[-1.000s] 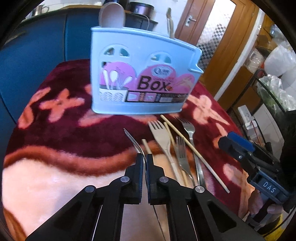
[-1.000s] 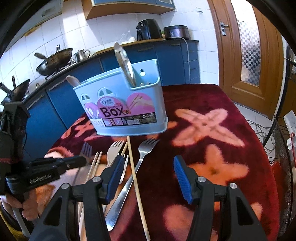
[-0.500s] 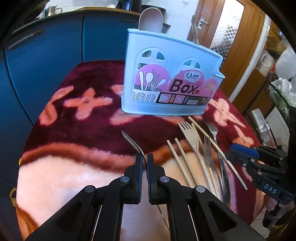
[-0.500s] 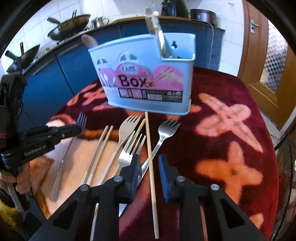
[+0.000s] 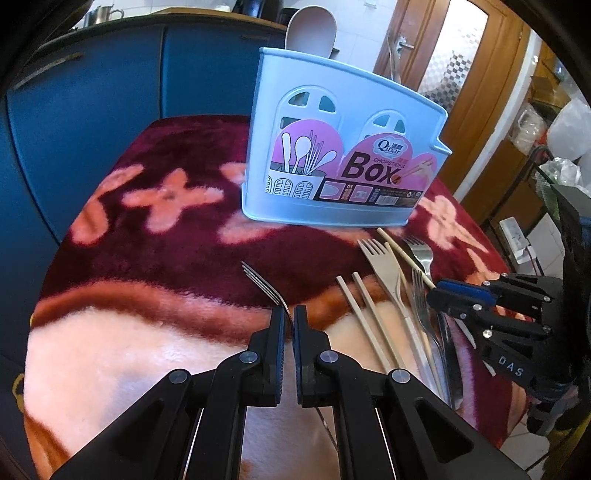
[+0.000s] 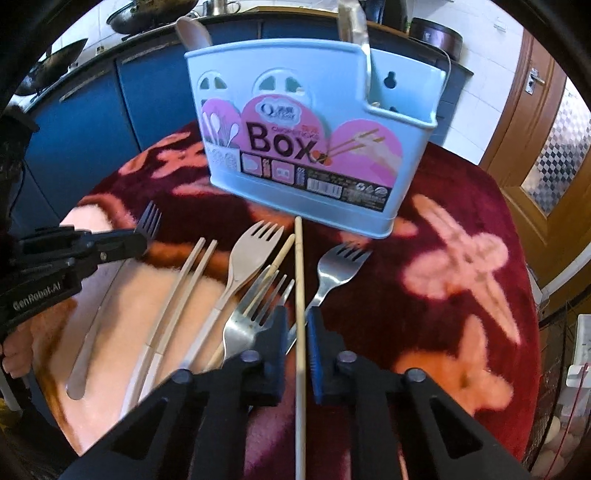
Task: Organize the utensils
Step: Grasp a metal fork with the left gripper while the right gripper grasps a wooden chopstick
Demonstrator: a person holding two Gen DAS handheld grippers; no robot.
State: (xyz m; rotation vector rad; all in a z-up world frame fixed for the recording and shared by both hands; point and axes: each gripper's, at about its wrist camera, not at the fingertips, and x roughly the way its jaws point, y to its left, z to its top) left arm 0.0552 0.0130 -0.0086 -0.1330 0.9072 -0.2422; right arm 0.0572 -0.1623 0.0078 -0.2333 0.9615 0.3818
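Tools are both pinching: left tool (image 5: 289,317) a fork (image 5: 263,283), right tool (image 6: 296,325) a chopstick (image 6: 299,280), three forks (image 6: 255,254) and three chopsticks (image 6: 184,284) crowding the surface (image 6: 461,206) before the box (image 6: 306,147).

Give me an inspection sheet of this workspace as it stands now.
Surface: red floral blanket covering the table.
Job's things: blue utensil box upright, spoon standing in it; beige fork, beige chopstick pair and metal forks lying loose in front of it.
Clutter: plastic bags off the table.
Grippers: left gripper shut on a thin metal fork; right gripper, jaws have just been closing, shut on a single chopstick.
Cables: white power strip beside the table.
Surroundings: blue cabinets, wooden door, woks on the counter.
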